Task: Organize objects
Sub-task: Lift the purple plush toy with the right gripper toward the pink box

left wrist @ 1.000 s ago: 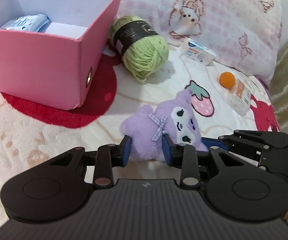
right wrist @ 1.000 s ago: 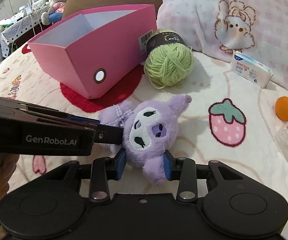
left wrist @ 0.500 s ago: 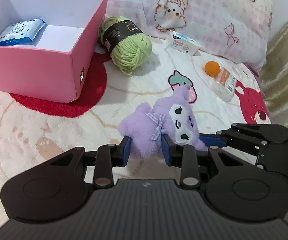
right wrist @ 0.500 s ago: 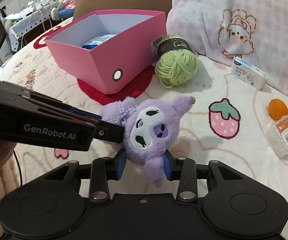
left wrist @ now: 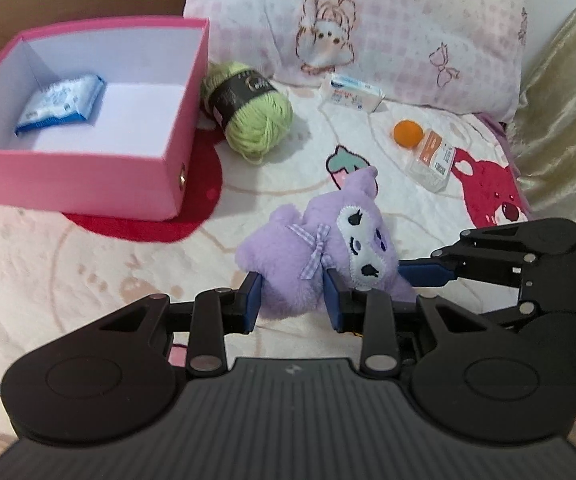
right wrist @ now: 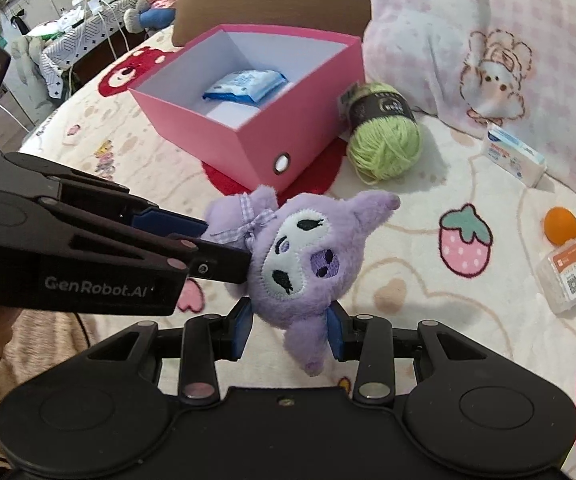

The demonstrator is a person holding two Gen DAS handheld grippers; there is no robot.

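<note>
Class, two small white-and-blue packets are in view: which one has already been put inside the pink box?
The soft blue-and-white pack lying flat on the floor of the pink box. The other, a small carton, lies on the blanket beside the pillow.

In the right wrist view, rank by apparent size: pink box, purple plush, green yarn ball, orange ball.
1. pink box
2. purple plush, though it is nearest the camera, so it looks enlarged
3. green yarn ball
4. orange ball

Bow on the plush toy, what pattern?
Purple-and-white gingham bow; clearest in left wrist view.
</note>
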